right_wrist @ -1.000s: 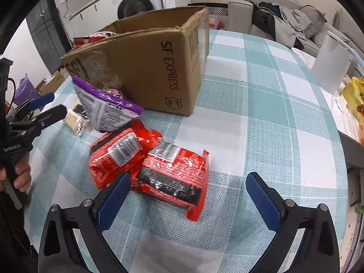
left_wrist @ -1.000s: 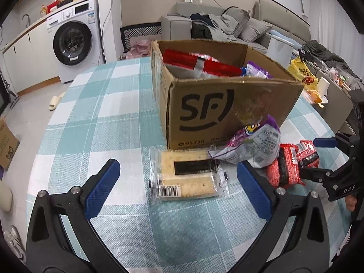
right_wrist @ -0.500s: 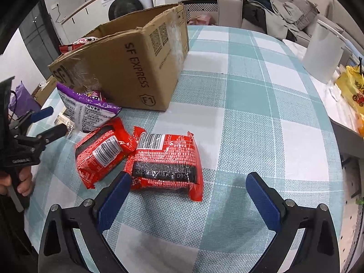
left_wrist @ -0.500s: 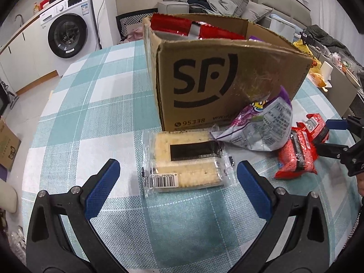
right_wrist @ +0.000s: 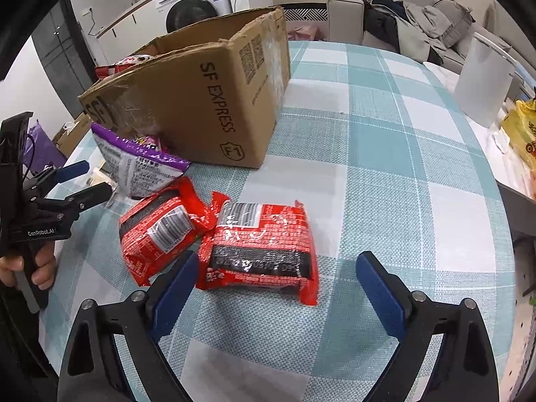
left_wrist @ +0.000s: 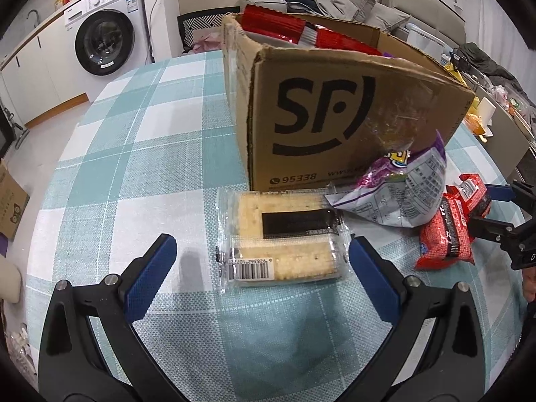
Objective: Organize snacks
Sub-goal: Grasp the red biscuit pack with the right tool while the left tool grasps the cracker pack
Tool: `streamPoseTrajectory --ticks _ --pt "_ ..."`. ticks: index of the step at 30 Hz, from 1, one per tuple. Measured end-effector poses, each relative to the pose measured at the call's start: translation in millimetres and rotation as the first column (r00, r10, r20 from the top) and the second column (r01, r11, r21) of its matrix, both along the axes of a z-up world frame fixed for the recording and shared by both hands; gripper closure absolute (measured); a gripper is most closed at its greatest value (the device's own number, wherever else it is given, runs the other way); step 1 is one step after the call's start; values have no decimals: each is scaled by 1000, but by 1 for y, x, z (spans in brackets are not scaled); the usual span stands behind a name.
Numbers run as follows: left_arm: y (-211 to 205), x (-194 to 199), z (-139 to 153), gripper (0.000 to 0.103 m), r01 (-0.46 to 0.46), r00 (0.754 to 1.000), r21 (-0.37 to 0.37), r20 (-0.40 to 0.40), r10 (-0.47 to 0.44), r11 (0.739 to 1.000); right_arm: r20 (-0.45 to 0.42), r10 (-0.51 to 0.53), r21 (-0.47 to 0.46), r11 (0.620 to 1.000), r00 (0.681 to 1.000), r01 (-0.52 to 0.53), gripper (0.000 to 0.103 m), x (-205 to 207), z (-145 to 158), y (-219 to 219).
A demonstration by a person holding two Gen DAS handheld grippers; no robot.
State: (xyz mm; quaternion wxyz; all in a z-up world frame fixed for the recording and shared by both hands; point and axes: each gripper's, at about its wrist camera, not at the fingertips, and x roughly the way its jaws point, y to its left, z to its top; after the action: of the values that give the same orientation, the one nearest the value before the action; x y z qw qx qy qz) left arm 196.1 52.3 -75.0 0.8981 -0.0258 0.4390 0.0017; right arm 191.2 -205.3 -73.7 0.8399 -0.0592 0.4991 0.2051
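A clear pack of crackers (left_wrist: 281, 241) lies flat on the checked tablecloth in front of the cardboard box (left_wrist: 335, 117). My left gripper (left_wrist: 261, 249) hangs open low over it, with the pack's near end between the blue fingertips and neither pad touching. A purple snack bag (left_wrist: 402, 194) leans on the box. In the right wrist view, two red noodle packs (right_wrist: 261, 244) (right_wrist: 160, 231) lie side by side. My right gripper (right_wrist: 277, 263) straddles the nearer one, its jaws closing, pads not pressing. The box (right_wrist: 201, 110) holds red bags.
The left gripper (right_wrist: 83, 184) and the hand holding it show at the left of the right wrist view. A white container (right_wrist: 482, 83) and a yellow bag (right_wrist: 522, 137) sit past the table's right edge (right_wrist: 502, 187). Washing machine (left_wrist: 104, 40) and sofa stand behind.
My left gripper has sunk and come closer to the cracker pack, which now lies between its fingertips. My right gripper's fingers have drawn in slightly around the nearer red pack.
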Motion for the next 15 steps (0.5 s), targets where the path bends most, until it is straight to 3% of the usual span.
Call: streamPoseTrajectory --ticks 3,15 --pt "3 3 -3 1 -7 1000 -4 -8 7 1000 5 -19 5 1000 1000 19 12 2 1 -3" --pt "2 4 -5 1 12 1000 -15 -7 -12 1000 21 -21 63 998 1000 19 44 1 6 -4"
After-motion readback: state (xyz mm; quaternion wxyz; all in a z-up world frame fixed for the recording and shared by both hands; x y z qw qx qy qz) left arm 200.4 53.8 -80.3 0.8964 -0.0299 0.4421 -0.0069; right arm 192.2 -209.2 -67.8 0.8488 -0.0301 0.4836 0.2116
